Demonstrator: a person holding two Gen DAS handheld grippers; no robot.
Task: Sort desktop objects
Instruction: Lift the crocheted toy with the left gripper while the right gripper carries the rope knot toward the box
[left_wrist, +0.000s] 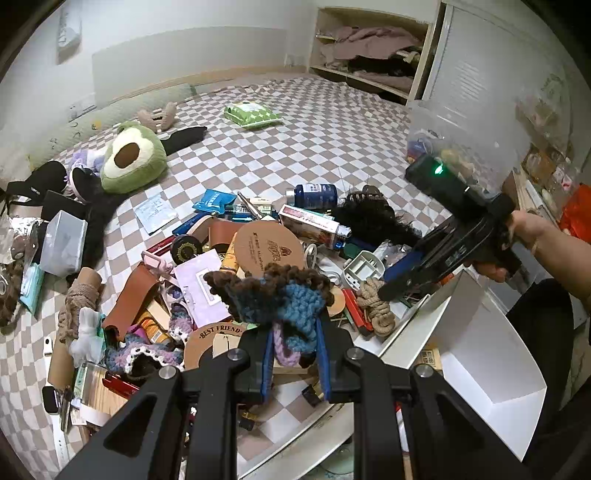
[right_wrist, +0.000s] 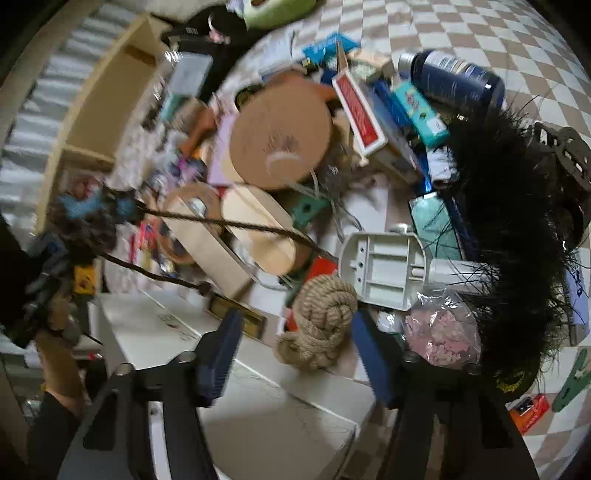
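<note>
A pile of small objects lies on a checkered bedspread (left_wrist: 295, 140). My left gripper (left_wrist: 295, 325) is shut on a brown and blue crocheted piece (left_wrist: 280, 295), held above the pile; it also shows blurred in the right wrist view (right_wrist: 85, 218), with brown cords trailing. My right gripper (right_wrist: 295, 332) is open, its blue pads either side of a knotted jute rope bundle (right_wrist: 319, 325), not touching it. That gripper shows in the left wrist view (left_wrist: 399, 284) next to the rope bundle (left_wrist: 376, 306).
A white open box (left_wrist: 480, 354) sits at the right, below my right gripper. A round cork coaster (right_wrist: 280, 133), a navy bottle (right_wrist: 454, 81), a black feather bundle (right_wrist: 513, 206), a grey plastic part (right_wrist: 384, 269) and an avocado plush (left_wrist: 133, 158) lie around.
</note>
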